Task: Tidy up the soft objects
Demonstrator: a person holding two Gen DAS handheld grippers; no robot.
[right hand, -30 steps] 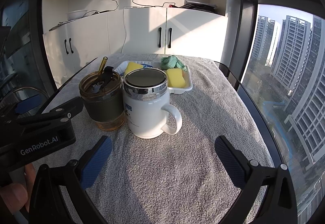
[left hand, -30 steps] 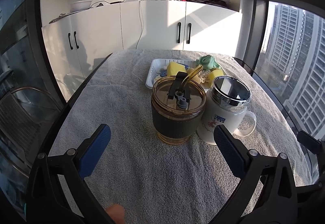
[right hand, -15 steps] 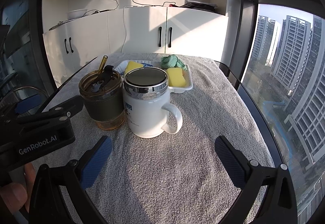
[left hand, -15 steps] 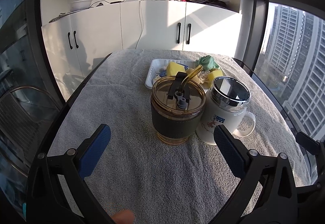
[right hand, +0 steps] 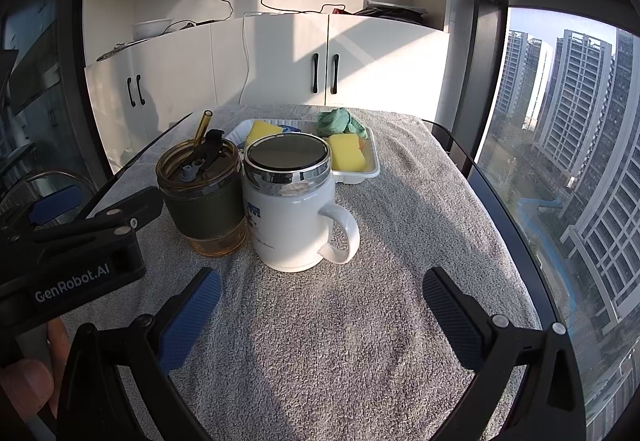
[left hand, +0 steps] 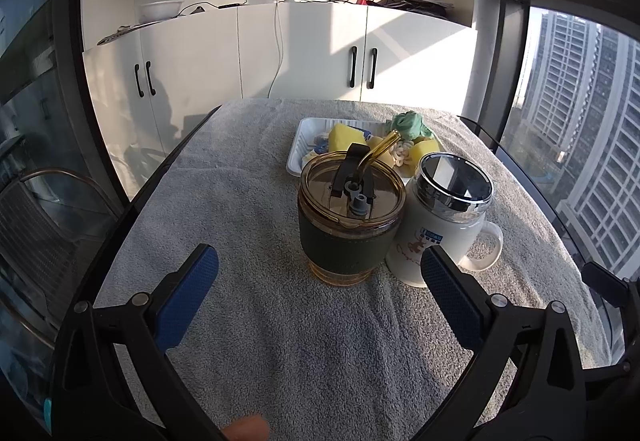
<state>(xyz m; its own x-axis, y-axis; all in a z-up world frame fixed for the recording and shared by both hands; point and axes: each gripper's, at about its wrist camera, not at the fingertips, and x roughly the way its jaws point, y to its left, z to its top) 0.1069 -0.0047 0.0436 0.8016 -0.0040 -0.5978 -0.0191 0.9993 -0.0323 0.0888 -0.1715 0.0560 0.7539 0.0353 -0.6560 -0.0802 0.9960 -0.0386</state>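
Both my left gripper point(left hand: 318, 297) and right gripper point(right hand: 320, 315) hover with fingers spread wide, empty, before the lidded mug point(right hand: 290, 201) and amber tumbler point(left hand: 349, 225).

both tools gape wide and empty: left tool point(left hand: 320, 281) and right tool point(right hand: 322, 299) side by side, a thumb point(right hand: 26, 385) gripping the left.

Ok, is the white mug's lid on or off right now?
On. The white mug stands upright, its chrome-rimmed lid sitting level across the mouth, beside the amber tumbler.
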